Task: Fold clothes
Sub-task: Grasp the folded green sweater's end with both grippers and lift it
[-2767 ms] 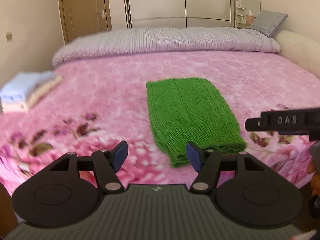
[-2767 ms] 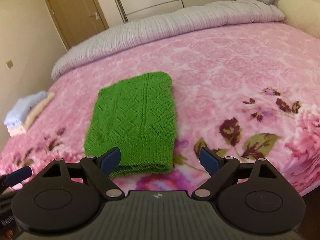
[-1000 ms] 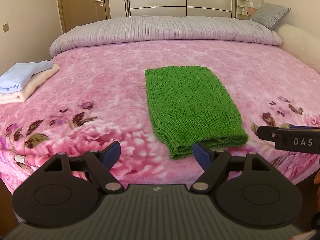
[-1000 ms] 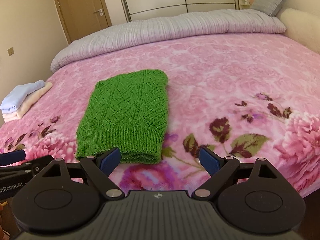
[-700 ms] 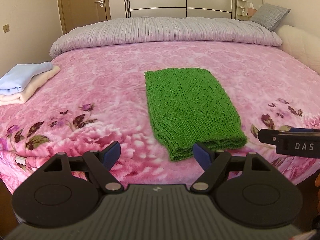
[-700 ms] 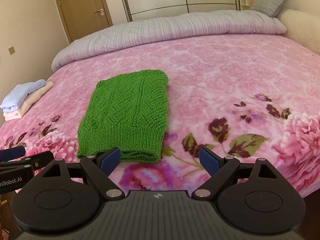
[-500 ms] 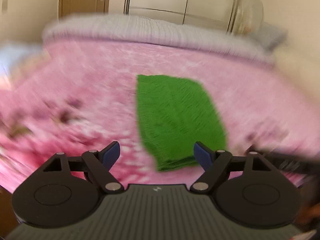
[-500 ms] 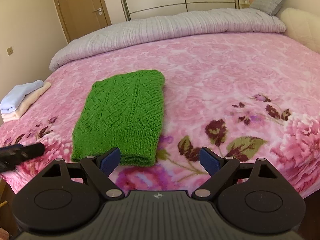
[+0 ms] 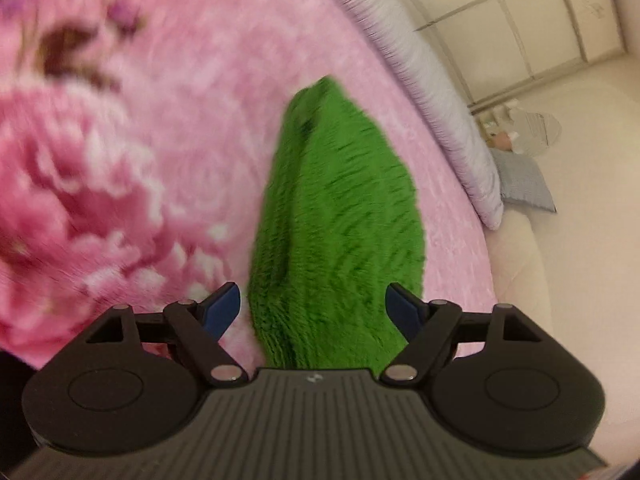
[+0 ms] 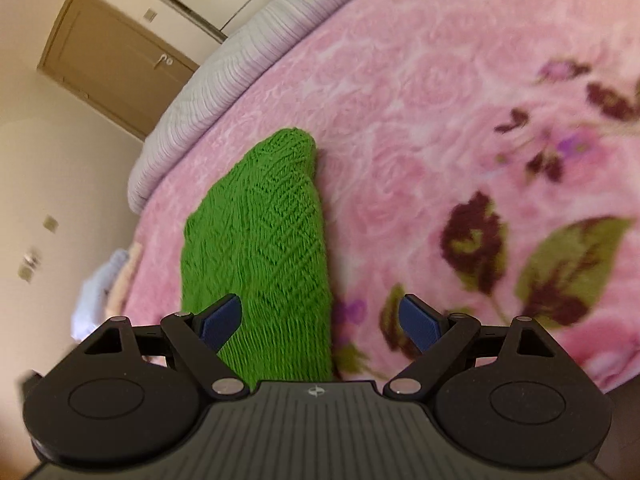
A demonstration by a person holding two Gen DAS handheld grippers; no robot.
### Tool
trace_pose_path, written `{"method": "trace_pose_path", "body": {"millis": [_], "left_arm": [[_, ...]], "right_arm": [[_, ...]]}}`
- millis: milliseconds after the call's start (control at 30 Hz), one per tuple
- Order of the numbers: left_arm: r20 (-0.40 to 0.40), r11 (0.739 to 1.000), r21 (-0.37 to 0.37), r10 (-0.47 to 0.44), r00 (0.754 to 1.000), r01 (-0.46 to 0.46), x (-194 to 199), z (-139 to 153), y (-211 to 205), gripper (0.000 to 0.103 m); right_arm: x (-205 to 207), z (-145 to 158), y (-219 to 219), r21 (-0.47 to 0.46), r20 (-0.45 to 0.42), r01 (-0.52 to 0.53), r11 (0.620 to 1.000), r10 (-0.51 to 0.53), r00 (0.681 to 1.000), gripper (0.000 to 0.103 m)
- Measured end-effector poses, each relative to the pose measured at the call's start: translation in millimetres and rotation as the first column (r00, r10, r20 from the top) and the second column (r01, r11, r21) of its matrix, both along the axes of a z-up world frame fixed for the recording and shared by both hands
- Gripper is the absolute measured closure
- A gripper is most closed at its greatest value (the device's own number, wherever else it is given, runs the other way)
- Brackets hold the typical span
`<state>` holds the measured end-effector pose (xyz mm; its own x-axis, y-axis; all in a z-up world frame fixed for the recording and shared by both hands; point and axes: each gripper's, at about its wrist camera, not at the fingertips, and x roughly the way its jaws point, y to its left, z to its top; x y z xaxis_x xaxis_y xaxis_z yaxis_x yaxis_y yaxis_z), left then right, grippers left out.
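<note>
A green knitted garment [image 9: 340, 224] lies folded into a long strip on the pink floral bedspread [image 9: 140, 152]. It also shows in the right wrist view [image 10: 260, 240]. My left gripper [image 9: 313, 310] is open and rolled to one side, its near end of the garment lying between the blue pads. My right gripper [image 10: 320, 320] is open and also rolled; its left pad [image 10: 220, 322] is over the garment's near end, the right pad over the bedspread [image 10: 420, 128]. Neither holds anything.
A grey ribbed duvet [image 10: 248, 64] lies rolled along the head of the bed. A grey pillow [image 9: 520, 180] and a cream cushion are at the right. A stack of folded clothes [image 10: 104, 292] sits at the bed's left edge. A wooden door [image 10: 104, 56] is behind.
Both grippers have dropped close to the near end of the green garment and rolled sideways, left one clockwise-tilted view, right one the opposite way. Jaws stay open. The garment has not moved.
</note>
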<state>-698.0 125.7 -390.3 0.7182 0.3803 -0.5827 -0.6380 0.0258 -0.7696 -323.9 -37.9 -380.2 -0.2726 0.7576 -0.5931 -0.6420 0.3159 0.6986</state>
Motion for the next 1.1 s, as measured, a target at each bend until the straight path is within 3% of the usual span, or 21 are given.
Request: {"method": "trace_pose_path", "body": {"millis": [233, 533, 700, 767, 833, 967, 1100], "left_arm": [[0.091, 0.999, -0.036, 0.018, 0.996, -0.015, 9, -21, 27, 0.041], [0.194, 0.998, -0.058, -0.012, 0.981, 0.024, 17, -40, 58, 0.056], [0.255, 0.994, -0.072, -0.062, 0.965, 0.083, 25, -55, 81, 0.066], [0.267, 0.993, -0.061, -0.079, 0.961, 0.099, 25, -59, 84, 0.069], [0.260, 0.991, -0.073, -0.089, 0.961, 0.111, 25, -58, 87, 0.072], [0.237, 0.984, -0.118, -0.105, 0.966, 0.136, 26, -54, 97, 0.074], [0.201, 0.975, -0.162, -0.116, 0.973, 0.150, 25, -39, 108, 0.077]], "right_arm": [[9, -15, 45, -0.049, -0.081, -0.038, 0.998, 0.034, 0.996, 0.023], [29, -37, 83, -0.003, -0.239, -0.072, 0.997, 0.070, 0.969, 0.030], [16, -41, 111, 0.038, -0.208, -0.151, 0.988, 0.155, 0.966, 0.037], [9, -42, 120, 0.042, -0.159, -0.179, 0.983, 0.183, 0.970, 0.050], [6, -45, 121, 0.049, -0.152, -0.179, 0.983, 0.185, 0.971, 0.057], [6, -41, 120, -0.019, -0.203, -0.129, 0.991, 0.122, 0.971, 0.064], [-4, -11, 137, -0.151, -0.180, -0.130, 0.980, 0.102, 0.978, 0.067]]}}
